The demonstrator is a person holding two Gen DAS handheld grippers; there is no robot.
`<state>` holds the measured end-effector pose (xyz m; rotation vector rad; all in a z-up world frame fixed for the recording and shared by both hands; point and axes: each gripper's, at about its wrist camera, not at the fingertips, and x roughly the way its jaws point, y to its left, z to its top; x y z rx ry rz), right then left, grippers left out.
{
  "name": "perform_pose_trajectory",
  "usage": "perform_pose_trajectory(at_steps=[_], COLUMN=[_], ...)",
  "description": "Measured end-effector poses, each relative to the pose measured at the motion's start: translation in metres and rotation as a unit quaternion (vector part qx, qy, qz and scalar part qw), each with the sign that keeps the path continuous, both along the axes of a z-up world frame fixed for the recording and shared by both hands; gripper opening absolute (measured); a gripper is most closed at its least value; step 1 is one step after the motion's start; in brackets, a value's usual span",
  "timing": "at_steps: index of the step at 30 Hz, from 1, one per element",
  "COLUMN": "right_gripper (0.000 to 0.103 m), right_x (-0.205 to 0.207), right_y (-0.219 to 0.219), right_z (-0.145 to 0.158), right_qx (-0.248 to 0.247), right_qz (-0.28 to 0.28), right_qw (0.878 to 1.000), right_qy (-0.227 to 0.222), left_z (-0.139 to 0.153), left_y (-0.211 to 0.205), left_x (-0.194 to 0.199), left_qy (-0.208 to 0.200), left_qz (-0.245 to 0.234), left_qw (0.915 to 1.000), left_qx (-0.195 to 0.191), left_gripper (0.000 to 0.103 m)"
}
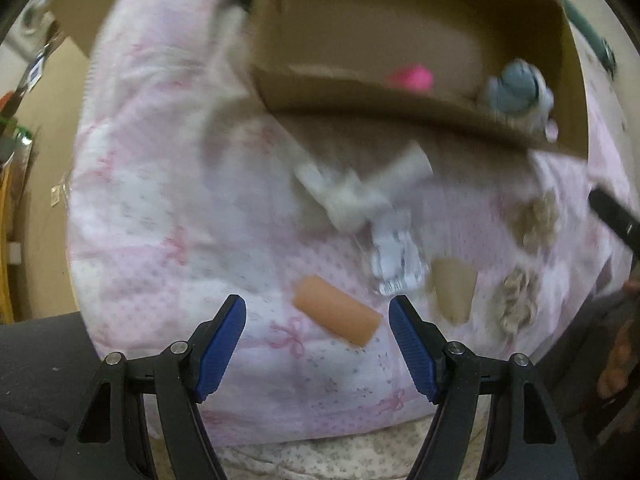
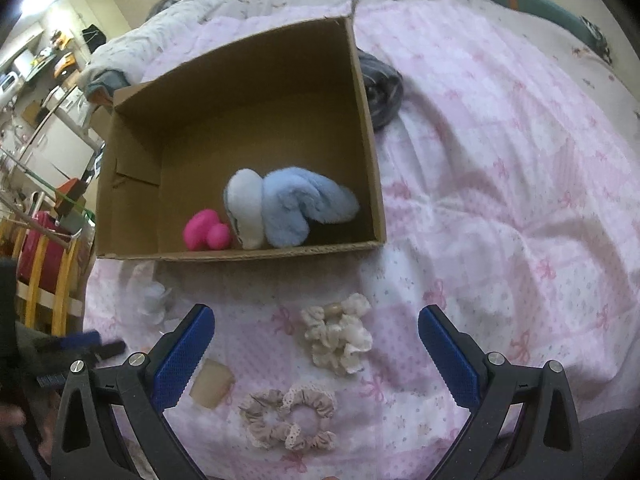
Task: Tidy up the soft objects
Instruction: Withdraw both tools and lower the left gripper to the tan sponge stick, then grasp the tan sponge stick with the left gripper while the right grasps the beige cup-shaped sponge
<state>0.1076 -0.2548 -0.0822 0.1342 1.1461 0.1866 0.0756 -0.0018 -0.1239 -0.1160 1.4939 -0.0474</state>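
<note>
An open cardboard box (image 2: pixel 132 184) stands on a pink quilt (image 2: pixel 500 168). Inside lie a pink soft toy (image 2: pixel 206 230) and a blue-and-white plush (image 2: pixel 280 208); both also show in the left wrist view (image 1: pixel 412 76) (image 1: pixel 516 88). My right gripper (image 2: pixel 316 344) is open above two beige scrunchies (image 2: pixel 338 338) (image 2: pixel 292 416), with a tan sponge (image 2: pixel 212 384) by its left finger. My left gripper (image 1: pixel 318 332) is open over an orange foam roller (image 1: pixel 336 316). A white bow (image 1: pixel 360 188) and a white patterned cloth piece (image 1: pixel 394 260) lie beyond it, blurred.
The box's near wall (image 1: pixel 400 108) rises ahead of the left gripper. The tan sponge (image 1: pixel 454 290) and scrunchies (image 1: pixel 536 216) (image 1: pixel 516 300) lie to its right. A dark grey garment (image 2: pixel 380 88) lies beside the box. Shelves and furniture (image 2: pixel 44 160) stand off the bed's left edge.
</note>
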Motion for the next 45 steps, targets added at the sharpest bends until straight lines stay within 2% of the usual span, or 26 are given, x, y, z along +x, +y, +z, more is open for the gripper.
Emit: perform_pose_trajectory(at_steps=[1,3,7,10,11,12,14,16,19,21,27,30,33,36,39,40,41,42,45], right_gripper=[0.103,0.103,0.103,0.103,0.103,0.103,0.103,0.103,0.103,0.103,0.103,0.103,0.102,0.088,0.087,0.084,0.074,0.070,0.063], right_x=[0.000,0.001,0.001,0.003,0.003,0.003,0.003,0.004,0.004,0.004,-0.001,-0.002,-0.005,-0.007,-0.009,-0.009,-0.010,-0.012,-0.016], right_y=[-0.001,-0.002,0.000,0.002,0.002,0.002,0.001,0.000,0.000,0.000,0.021,0.037,0.055,0.076,0.098,0.104,0.109,0.113,0.120], right_z=[-0.001,-0.003,-0.002,-0.003,-0.003,-0.004,-0.004,-0.004,-0.005,-0.004,-0.002,-0.007,-0.015,-0.021,-0.032,-0.038,-0.045,-0.051,-0.066], right_qx=[0.000,0.001,-0.003,-0.008,-0.008,-0.009,-0.007,-0.005,0.000,0.020,0.062,0.064,0.061,0.051,0.042,0.046,0.043,0.034,0.012], right_qz=[-0.003,-0.005,-0.002,0.001,0.001,0.000,-0.002,-0.004,-0.003,0.006,0.063,0.092,0.120,0.156,0.193,0.201,0.210,0.216,0.227], right_qw=[1.000,1.000,1.000,1.000,1.000,1.000,1.000,1.000,1.000,1.000,0.996,0.993,0.989,0.984,0.977,0.974,0.970,0.968,0.963], right_qy=[0.003,0.006,0.008,0.009,0.010,0.011,0.011,0.012,0.015,0.019,0.027,0.045,0.064,0.073,0.086,0.098,0.111,0.121,0.144], left_z=[-0.005,-0.015,-0.025,-0.024,-0.026,-0.027,-0.024,-0.015,0.011,0.027,0.047,0.051,0.055,0.055,0.055,0.055,0.055,0.055,0.051], left_y=[-0.004,-0.010,-0.011,-0.007,-0.006,-0.003,0.007,0.011,0.020,0.023,0.025,0.021,0.021,0.020,0.022,0.023,0.023,0.022,0.022], left_x=[0.000,0.001,0.004,0.004,0.004,0.004,0.003,0.000,-0.006,-0.011,-0.017,-0.013,-0.011,-0.006,-0.006,-0.006,-0.006,-0.006,-0.004], left_qy=[0.009,0.023,0.028,0.021,0.022,0.026,0.027,0.018,-0.022,-0.052,-0.095,-0.116,-0.126,-0.130,-0.136,-0.136,-0.136,-0.135,-0.127], left_qz=[-0.006,-0.016,-0.016,-0.007,-0.005,-0.001,0.009,0.010,0.013,0.014,0.021,0.032,0.043,0.049,0.054,0.054,0.055,0.055,0.058], left_qw=[0.9999,0.9996,0.9995,0.9997,0.9997,0.9996,0.9995,0.9997,0.9995,0.9985,0.9951,0.9924,0.9908,0.9900,0.9890,0.9889,0.9890,0.9892,0.9901], left_qx=[-0.002,-0.001,0.007,0.007,0.010,0.005,-0.011,-0.011,-0.017,-0.011,0.012,0.027,0.024,0.021,0.024,0.023,0.022,0.021,0.014], left_gripper=[0.070,0.061,0.050,0.030,0.014,0.009,0.008,0.008,0.008,0.008,0.008,0.008,0.008,0.008,0.008,0.008,0.008,0.008,0.008])
